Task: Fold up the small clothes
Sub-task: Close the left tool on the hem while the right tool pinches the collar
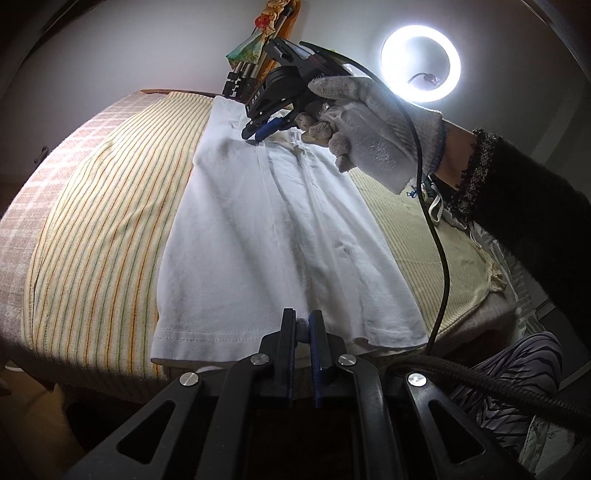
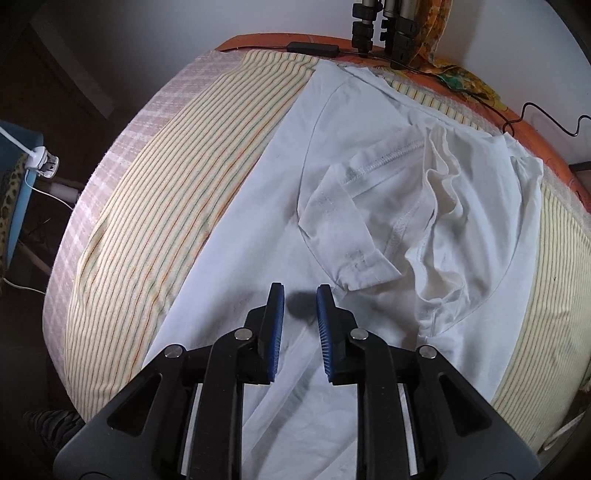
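On the striped cloth [image 2: 155, 229] over the table [image 2: 532, 122] lies the white shirt [image 1: 266, 236], lengthwise, sleeves folded inward. The left tool [image 1: 303, 325] is pinched closed on its hem; the right tool [image 2: 301, 299] stands narrowly parted, nothing between, over the collar end. A tripod [image 2: 384, 26] and ring light [image 1: 421, 62] stand beyond.
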Tool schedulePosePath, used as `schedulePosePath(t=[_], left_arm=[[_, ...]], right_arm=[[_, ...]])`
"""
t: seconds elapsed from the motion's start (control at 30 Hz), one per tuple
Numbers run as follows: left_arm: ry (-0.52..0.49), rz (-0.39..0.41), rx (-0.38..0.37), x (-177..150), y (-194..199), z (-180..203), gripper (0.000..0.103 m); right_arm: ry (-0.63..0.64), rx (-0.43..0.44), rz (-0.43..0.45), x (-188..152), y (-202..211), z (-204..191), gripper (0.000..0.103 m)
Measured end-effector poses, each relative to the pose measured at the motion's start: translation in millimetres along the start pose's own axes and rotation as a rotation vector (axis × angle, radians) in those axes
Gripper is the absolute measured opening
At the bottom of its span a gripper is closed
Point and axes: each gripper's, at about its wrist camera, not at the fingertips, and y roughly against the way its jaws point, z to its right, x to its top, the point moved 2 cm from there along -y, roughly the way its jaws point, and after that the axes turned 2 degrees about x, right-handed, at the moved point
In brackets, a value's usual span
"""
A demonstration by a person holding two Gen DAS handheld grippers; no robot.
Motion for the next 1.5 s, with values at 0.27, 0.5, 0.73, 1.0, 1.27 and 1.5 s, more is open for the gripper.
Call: schedulePosePath(t=[0.27,0.5,0.73,1.0,1.27,1.5], left_arm=[[0.008,-0.009,-0.005,-3.2,-3.7,-0.1,0.004],[0.007,-0.01,-0.01,-2.4,-3.2,-3.0,0.004],[0.027,-0.002,-0.009,-2.5,1.3,-9.9,0.004],[0.023,0.015,-0.012,-0.2,4.6,-9.2,0.004],[0.009,0.006,-0.005,-1.1,2.3,-8.0,0.004],[0.0,-0.003,0.0,-2.4,0.2,-7.8,0.004]], right_arm=[[0.016,-0.023,-0.028,2.0,0.3,2.9,0.02],[0.052,-0.078,-0.066,2.8,-13.2,-4.0,0.018],[-0.004,-0.03,0.011,5.5,-0.9,8.6,0.002],[-0.018,0.023,0.019,7.7,16.2,14.3,0.002],[0.032,-0.033,-0.058,2.6,-4.4,3.4,0.021],[0.083,-0.084,-0.059,1.5,-12.3,-0.6,0.006]])
